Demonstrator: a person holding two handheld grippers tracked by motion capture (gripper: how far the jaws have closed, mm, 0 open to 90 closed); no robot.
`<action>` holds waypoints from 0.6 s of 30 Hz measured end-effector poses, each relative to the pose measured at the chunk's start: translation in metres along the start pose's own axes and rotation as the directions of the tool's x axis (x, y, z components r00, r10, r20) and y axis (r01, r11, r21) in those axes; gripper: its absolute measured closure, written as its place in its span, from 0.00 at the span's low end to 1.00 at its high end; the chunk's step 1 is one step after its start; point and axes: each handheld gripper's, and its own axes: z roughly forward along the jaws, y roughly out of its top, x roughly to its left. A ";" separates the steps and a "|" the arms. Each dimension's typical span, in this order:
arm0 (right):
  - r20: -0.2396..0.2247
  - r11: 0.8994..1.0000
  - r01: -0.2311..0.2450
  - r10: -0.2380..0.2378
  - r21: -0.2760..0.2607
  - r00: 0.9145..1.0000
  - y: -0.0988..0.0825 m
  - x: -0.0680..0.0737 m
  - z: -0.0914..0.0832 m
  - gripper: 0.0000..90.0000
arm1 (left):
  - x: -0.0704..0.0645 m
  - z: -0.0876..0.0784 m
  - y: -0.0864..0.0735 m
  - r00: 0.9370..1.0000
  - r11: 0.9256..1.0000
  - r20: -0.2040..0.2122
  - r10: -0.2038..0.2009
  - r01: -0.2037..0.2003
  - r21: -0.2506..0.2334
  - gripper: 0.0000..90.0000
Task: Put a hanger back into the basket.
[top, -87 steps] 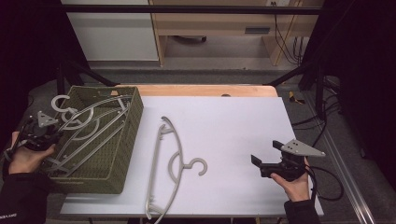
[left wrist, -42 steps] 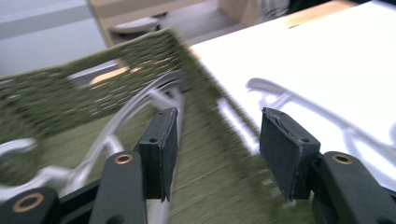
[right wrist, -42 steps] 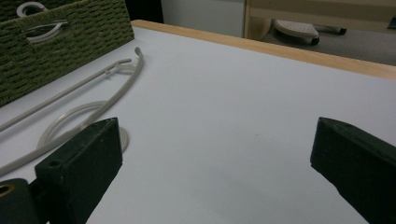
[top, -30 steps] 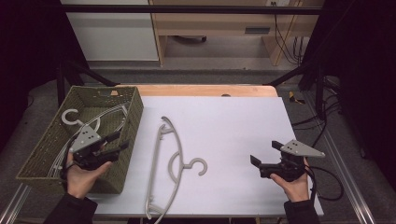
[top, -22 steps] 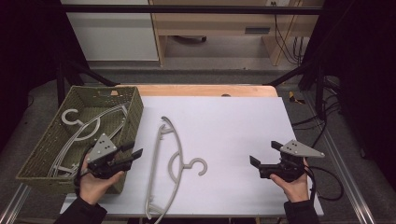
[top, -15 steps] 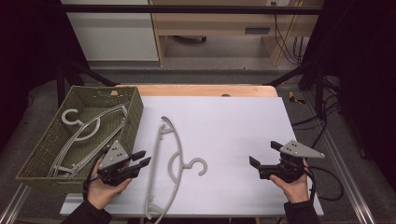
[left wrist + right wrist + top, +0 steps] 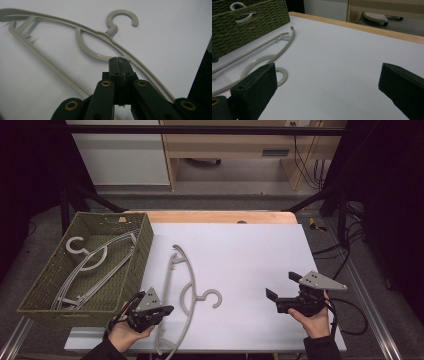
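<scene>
Nearest the person, the left gripper sits low at the table's front edge with its black jaws pressed flat together and nothing caught between them; they have just been closing. The tips stop right at the lower arm of the pale grey plastic clothes hanger, which lies flat on the white tabletop just ahead of them. The jaws seem to have met short of the rod, so a grasp would need them reopened and set astride it. Across the table, the right gripper hovers with its jaws spread wide and empty, probably parked out of the way. Farther off, beyond and left of the left gripper, a green woven basket holds more grey hangers, likely the sorting place.
</scene>
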 end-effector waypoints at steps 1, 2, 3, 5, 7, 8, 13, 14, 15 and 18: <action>-0.001 1.000 0.001 -0.001 -0.001 1.000 0.000 0.000 0.000 0.03 | -0.001 0.002 -0.001 1.000 1.000 0.006 0.000 0.000 0.007 1.00; -0.002 1.000 0.002 -0.002 -0.001 1.000 0.000 0.000 0.000 0.03 | -0.002 0.004 -0.002 1.000 1.000 0.013 0.002 -0.003 0.019 1.00; -0.003 1.000 0.004 -0.004 -0.001 1.000 0.000 0.000 0.000 0.03 | -0.003 0.007 -0.004 1.000 0.999 0.021 0.007 -0.008 0.034 1.00; -0.006 1.000 0.003 -0.003 -0.002 1.000 0.000 0.001 -0.001 0.03 | -0.006 0.013 -0.007 0.999 0.997 0.040 0.017 -0.020 0.068 1.00; -0.007 1.000 0.000 0.000 0.001 1.000 0.000 0.001 0.000 0.03 | -0.010 0.020 -0.009 0.998 0.994 0.056 0.027 -0.032 0.102 1.00; -0.008 1.000 0.006 -0.006 0.007 1.000 -0.001 0.001 0.001 0.03 | -0.011 0.022 -0.010 0.997 0.992 0.062 0.038 -0.045 0.118 1.00; -0.018 1.000 0.015 -0.014 0.024 1.000 -0.002 0.005 0.006 0.03 | -0.016 0.027 -0.010 0.993 0.983 0.089 0.076 -0.089 0.158 1.00; -0.018 1.000 0.015 -0.014 0.024 1.000 -0.002 0.005 0.006 0.03 | -0.018 0.028 -0.010 0.992 0.983 0.094 0.081 -0.096 0.159 1.00; -0.022 1.000 0.017 -0.016 0.023 1.000 -0.002 0.006 0.006 0.03 | -0.020 0.030 -0.010 0.991 0.981 0.097 0.088 -0.103 0.164 1.00; -0.023 1.000 0.015 -0.015 0.022 1.000 -0.002 0.007 0.006 0.03 | -0.023 0.033 -0.011 0.990 0.980 0.106 0.091 -0.108 0.167 1.00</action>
